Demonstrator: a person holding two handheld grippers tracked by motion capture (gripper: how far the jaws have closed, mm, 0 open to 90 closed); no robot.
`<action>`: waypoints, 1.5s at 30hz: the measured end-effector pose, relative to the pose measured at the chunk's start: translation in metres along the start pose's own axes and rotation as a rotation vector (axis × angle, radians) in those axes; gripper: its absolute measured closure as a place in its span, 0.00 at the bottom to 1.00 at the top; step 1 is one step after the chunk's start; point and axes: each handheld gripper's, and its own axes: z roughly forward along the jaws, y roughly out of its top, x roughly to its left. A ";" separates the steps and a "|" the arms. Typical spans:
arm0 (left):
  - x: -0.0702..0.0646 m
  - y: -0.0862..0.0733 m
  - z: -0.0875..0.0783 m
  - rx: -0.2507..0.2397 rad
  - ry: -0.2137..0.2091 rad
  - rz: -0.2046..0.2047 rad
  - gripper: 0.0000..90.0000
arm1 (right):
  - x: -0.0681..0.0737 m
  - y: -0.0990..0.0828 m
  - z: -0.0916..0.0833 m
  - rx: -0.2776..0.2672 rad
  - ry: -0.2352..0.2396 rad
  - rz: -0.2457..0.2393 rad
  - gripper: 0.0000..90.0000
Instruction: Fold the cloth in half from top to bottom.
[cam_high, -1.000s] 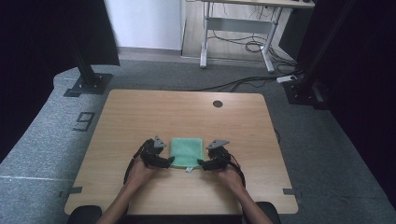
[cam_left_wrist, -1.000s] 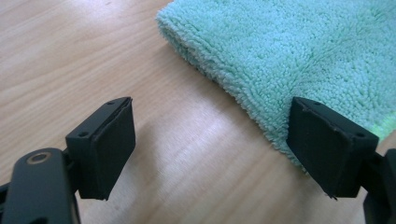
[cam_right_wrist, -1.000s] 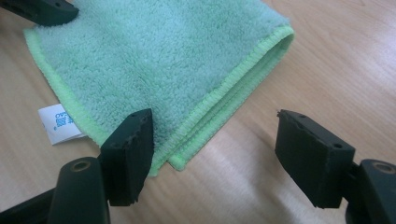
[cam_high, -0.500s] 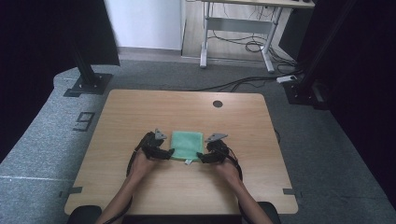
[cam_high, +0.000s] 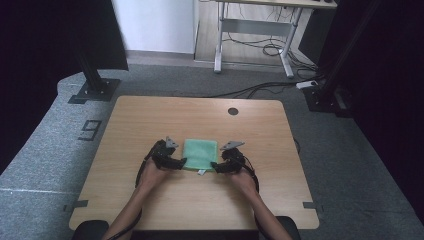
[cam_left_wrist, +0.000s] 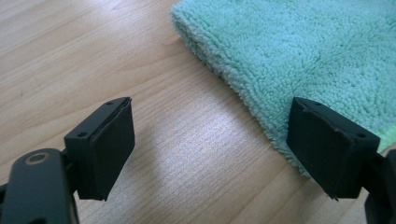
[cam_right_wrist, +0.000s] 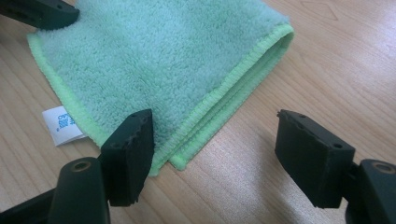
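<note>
White tag (cam_right_wrist: 63, 125) on green cloth (cam_right_wrist: 159, 60), unreadable

The print on the white label (cam_right_wrist: 62, 125) of the green cloth (cam_right_wrist: 154, 60) is too small to read

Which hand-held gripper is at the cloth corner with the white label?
The right hand-held gripper: the white label on the green cloth lies beside its jaws.
</note>
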 end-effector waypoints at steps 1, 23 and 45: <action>-0.001 0.001 -0.001 0.001 0.001 0.003 0.18 | 0.000 0.001 0.000 0.001 -0.001 -0.002 0.32; -0.010 -0.003 -0.036 -0.027 -0.075 0.028 0.16 | 0.005 0.007 -0.032 -0.014 0.019 -0.029 0.20; -0.015 -0.022 -0.072 -0.019 -0.131 0.039 0.06 | 0.004 -0.009 -0.068 -0.021 0.022 -0.042 0.02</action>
